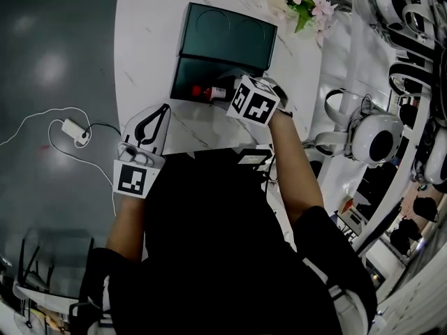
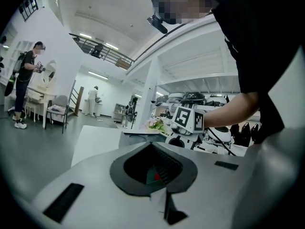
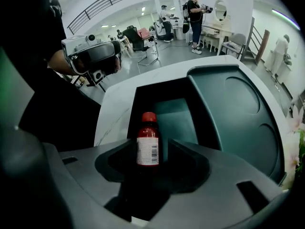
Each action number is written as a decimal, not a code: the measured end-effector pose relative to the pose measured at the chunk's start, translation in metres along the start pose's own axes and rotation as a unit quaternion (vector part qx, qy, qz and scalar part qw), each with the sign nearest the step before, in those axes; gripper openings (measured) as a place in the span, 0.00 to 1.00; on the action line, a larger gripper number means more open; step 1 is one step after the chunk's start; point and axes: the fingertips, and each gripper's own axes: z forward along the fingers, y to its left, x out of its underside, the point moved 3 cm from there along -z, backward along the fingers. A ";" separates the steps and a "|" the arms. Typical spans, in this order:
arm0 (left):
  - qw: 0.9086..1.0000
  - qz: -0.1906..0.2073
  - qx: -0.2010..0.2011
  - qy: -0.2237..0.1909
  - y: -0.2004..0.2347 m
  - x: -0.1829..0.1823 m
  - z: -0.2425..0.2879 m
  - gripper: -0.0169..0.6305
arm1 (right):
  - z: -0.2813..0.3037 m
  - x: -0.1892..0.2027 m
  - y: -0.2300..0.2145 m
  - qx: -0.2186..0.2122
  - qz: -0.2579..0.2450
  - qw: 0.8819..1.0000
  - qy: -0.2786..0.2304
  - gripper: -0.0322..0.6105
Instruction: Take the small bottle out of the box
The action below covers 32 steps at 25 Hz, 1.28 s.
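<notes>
The small bottle (image 1: 209, 91), red-capped with a white label, lies on its side at the front of the open dark green box (image 1: 183, 81) on the white table. My right gripper (image 1: 225, 95) reaches into the box from the right. In the right gripper view the bottle (image 3: 147, 144) sits between the jaws, cap pointing away, with dark gaps on both sides; the right gripper (image 3: 152, 152) is open. My left gripper (image 1: 165, 110) rests over the table in front of the box, its jaws together and empty. In its own view the left gripper (image 2: 152, 147) is shut.
The box lid (image 1: 227, 33) lies flat behind the base. Pink flowers (image 1: 302, 0) stand at the table's far right. White robot heads (image 1: 377, 138) crowd the right side. A cable and adapter (image 1: 75, 131) lie on the dark floor at left. People stand far off.
</notes>
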 end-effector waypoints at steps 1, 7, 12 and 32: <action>1.000 -0.001 0.001 0.001 -0.001 0.001 -0.001 0.05 | 0.000 -0.001 0.001 0.000 -0.005 1.000 0.005 0.39; 1.000 -0.008 0.002 0.000 -0.002 0.005 0.000 0.05 | 0.005 -0.002 -0.002 -0.013 -0.021 0.999 0.029 0.42; 1.000 -0.009 0.003 -0.006 -0.002 0.004 0.003 0.05 | 0.009 -0.003 -0.005 -0.056 -0.012 0.997 0.051 0.45; 1.000 -0.010 0.005 -0.003 0.000 0.006 0.001 0.05 | 0.018 0.004 -0.008 0.058 -0.042 0.997 0.027 0.40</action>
